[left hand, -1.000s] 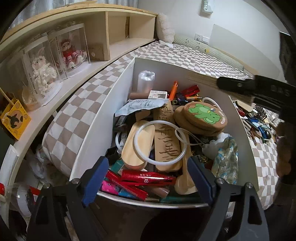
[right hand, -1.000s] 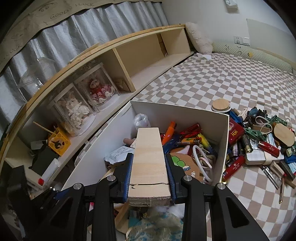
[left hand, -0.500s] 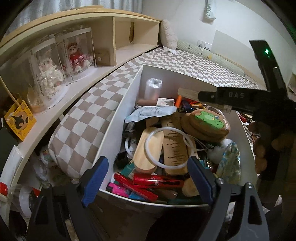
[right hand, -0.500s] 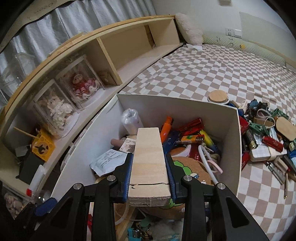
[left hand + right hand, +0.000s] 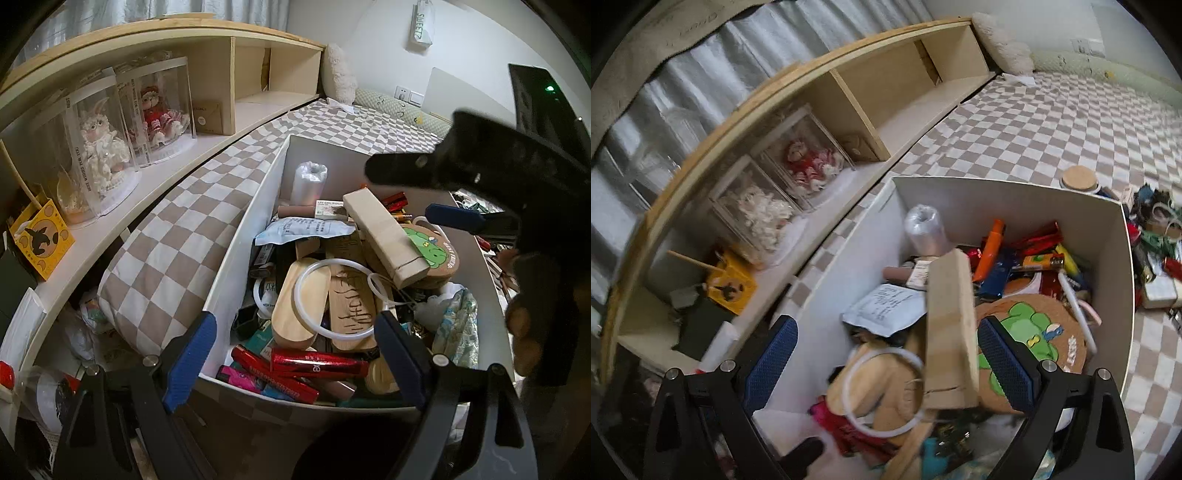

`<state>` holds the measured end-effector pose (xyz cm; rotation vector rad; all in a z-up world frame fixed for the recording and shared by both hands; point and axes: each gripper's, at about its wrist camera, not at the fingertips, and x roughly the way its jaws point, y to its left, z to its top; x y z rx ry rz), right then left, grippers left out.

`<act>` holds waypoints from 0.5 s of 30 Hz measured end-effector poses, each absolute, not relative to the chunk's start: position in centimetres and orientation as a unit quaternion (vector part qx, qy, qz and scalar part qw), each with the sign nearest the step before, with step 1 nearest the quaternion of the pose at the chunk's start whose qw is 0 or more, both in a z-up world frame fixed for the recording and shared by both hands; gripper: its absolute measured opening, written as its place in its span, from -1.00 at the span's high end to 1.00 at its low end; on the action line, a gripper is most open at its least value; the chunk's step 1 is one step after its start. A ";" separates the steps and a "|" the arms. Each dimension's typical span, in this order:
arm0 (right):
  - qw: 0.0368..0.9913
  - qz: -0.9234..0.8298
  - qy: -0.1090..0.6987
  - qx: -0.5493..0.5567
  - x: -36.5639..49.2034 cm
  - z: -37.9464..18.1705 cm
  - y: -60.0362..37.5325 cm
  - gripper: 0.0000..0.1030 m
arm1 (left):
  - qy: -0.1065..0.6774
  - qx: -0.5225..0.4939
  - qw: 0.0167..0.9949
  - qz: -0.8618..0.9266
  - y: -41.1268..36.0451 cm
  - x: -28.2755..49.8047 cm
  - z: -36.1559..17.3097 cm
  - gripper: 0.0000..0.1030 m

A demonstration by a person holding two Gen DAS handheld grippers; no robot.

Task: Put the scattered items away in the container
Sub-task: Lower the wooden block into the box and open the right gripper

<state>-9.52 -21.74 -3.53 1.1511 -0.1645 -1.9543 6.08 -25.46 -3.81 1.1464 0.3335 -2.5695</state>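
Wooden block (image 5: 951, 332) lies between the blue pads of the right gripper (image 5: 886, 365), whose jaws are opening: neither pad touches it, and it rests tilted on the heap inside the white container (image 5: 1123, 295). In the left wrist view the same block (image 5: 384, 236) slants across a round cork coaster with a green frog (image 5: 434, 251), its near end raised. The left gripper (image 5: 295, 354) hangs at the container's near rim (image 5: 236, 258) with its jaws wide and nothing between them.

Under and around the block the container is crowded: a white ring of tubing (image 5: 332, 299) over flat wooden pieces (image 5: 295, 306), a red foil tube (image 5: 317, 363) at the near edge, a printed white pouch (image 5: 299, 229), a roll of clear plastic (image 5: 309, 181) in the far corner and an orange marker (image 5: 991, 247).

The container sits on a brown-and-white checkered bedcover (image 5: 1034, 122). More small items lie scattered on it to the right (image 5: 1156, 254). A wooden shelf (image 5: 221, 74) along the left holds two dolls in clear cases (image 5: 129, 118).
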 end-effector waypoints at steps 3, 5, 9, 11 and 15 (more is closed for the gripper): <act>0.403 -0.781 -0.087 0.469 -10.0 -3.6 -20.9 -0.90 | 0.116 0.400 0.153 -0.896 -25.4 6.1 -3.8 -0.70; 0.395 -0.779 -0.094 0.478 -10.2 -4.1 -20.5 -0.90 | 0.115 0.400 0.152 -0.896 -25.4 6.1 -3.7 -0.70; 0.398 -0.760 -0.108 0.502 -10.1 -5.3 -20.2 -0.90 | 0.116 0.398 0.151 -0.897 -25.1 6.3 -3.6 -0.70; 0.408 -0.743 -0.119 0.517 -10.0 -6.0 -20.6 -0.90 | 0.116 0.398 0.150 -0.898 -24.9 6.4 -3.6 -0.70; 0.438 -0.700 -0.161 0.541 -9.6 -7.2 -21.2 -0.91 | 0.114 0.398 0.149 -0.898 -24.4 6.6 -3.5 -0.70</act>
